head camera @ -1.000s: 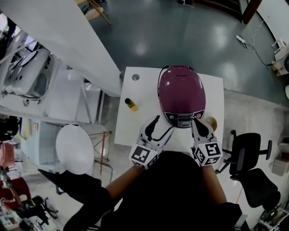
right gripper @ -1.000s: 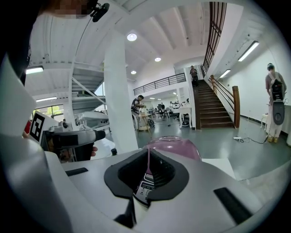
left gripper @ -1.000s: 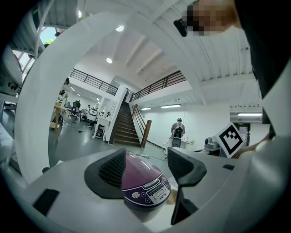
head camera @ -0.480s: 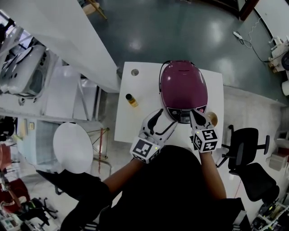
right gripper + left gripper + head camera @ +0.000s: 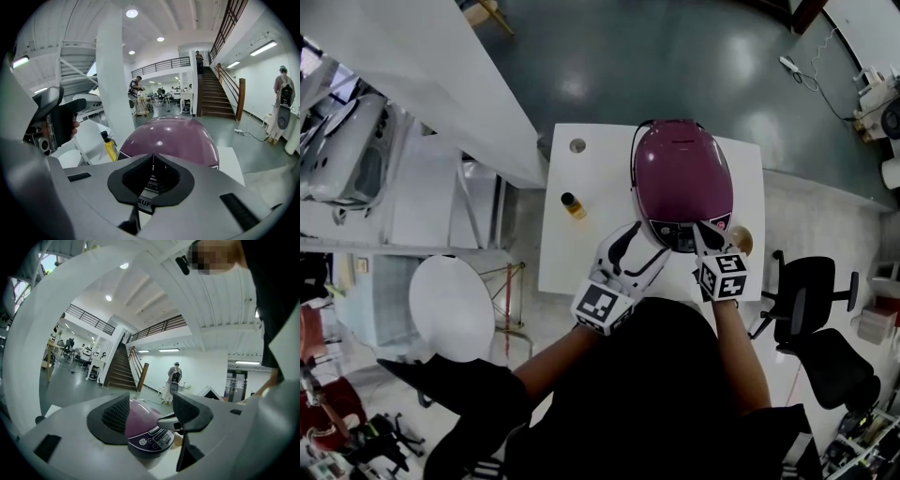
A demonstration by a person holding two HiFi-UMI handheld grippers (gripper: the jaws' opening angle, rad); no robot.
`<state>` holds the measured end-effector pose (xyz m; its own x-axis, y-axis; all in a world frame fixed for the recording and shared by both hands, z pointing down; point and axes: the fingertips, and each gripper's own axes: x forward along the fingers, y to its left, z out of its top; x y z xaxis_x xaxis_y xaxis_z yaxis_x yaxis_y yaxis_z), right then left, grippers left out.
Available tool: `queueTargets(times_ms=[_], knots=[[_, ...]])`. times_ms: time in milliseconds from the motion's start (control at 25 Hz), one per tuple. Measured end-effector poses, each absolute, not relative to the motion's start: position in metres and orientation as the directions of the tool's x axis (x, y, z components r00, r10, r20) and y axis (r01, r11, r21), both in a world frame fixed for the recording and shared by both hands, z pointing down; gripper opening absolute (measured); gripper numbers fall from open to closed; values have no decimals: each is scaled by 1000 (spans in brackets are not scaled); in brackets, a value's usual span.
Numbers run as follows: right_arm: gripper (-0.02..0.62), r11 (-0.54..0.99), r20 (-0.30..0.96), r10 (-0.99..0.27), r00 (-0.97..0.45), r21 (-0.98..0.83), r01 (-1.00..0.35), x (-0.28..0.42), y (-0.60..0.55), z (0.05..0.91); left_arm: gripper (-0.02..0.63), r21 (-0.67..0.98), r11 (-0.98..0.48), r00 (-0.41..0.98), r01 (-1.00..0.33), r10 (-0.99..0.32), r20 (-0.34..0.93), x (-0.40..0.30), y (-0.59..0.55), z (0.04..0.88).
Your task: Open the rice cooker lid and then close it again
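Saw the rice cooker on the counter, lid down. Held the right tool shut and empty, tilted down at the cooker's front panel, judged the nearer for the lid release. Held the left tool open, empty, level, just left of that panel.

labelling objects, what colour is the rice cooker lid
The rice cooker lid is glossy magenta-purple, clearest in the head view.

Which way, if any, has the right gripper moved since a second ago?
Yes. The right gripper has moved forward, toward the cooker. Its cube was at the table's near edge and is now well over the table.
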<state>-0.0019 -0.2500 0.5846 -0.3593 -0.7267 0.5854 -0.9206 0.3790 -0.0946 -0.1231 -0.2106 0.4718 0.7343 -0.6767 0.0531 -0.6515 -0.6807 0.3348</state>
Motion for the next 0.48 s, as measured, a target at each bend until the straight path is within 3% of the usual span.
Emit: queueTargets(times_ms=[480], knots=[[3,364,623,-713,-323,-65,-929,0,-249,599,264,348,-669,728,-657,-683,62,-141,-214,477]])
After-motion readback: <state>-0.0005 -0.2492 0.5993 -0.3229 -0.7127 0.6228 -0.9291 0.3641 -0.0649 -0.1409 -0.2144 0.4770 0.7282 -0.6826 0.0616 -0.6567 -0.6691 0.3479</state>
